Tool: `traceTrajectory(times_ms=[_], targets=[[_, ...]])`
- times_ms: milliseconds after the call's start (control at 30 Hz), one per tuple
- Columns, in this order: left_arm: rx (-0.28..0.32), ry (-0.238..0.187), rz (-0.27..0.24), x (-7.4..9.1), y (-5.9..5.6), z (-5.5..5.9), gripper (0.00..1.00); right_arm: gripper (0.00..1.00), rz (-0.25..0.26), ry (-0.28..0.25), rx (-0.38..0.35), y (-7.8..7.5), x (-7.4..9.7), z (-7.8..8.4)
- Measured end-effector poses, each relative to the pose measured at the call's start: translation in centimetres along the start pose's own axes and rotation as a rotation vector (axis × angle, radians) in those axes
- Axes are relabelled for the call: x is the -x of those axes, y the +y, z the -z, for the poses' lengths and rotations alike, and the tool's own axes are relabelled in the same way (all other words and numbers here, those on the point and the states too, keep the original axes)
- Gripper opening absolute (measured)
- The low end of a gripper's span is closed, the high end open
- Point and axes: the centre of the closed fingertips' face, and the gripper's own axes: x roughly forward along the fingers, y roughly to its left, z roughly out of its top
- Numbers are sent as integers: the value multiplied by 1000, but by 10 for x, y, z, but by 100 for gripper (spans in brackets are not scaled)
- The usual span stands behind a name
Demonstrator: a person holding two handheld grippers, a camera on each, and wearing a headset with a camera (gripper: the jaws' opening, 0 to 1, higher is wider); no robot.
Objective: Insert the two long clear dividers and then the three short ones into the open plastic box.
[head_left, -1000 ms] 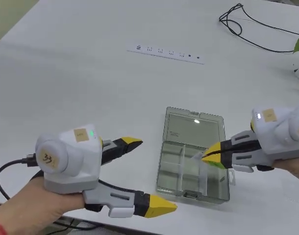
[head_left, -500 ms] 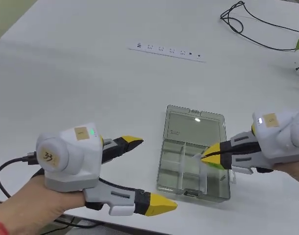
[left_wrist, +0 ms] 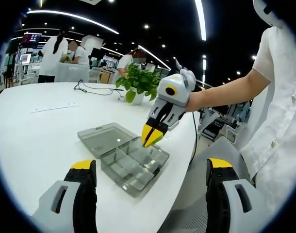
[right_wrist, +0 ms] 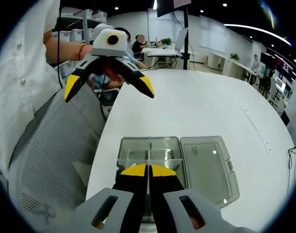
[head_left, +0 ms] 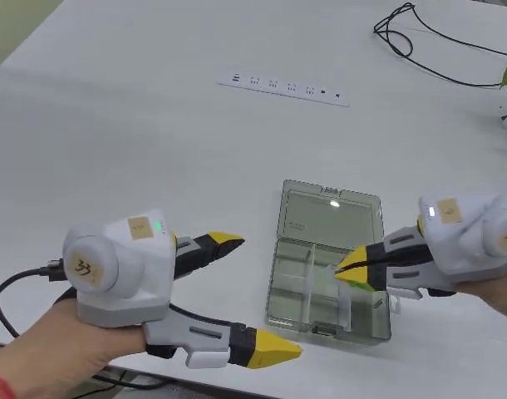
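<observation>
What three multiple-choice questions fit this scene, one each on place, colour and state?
1. Where is the box? A. on the table B. on a chair C. on the floor
2. What colour are the tips of the left tongs? A. red B. yellow C. blue
3. How are the right tongs? A. wide open B. shut on a divider C. lying flat
1 A: it lies open on the white top. 2 B: both tips show yellow. 3 B: they pinch a clear divider over the box.
</observation>
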Motion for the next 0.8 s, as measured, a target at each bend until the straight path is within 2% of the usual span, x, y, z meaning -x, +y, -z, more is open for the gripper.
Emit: traceTrajectory(times_ms=[433,600,800], targets=[[-1,8,5,1,0,2,96,2,-19,37,-28,-3,-14,6],[-2,5,5,0,0,1,96,2,-23,81,-25,-1,-21,12],[-3,1,5,0,1,-1,95,2,-26,155,15,-1,-28,20]])
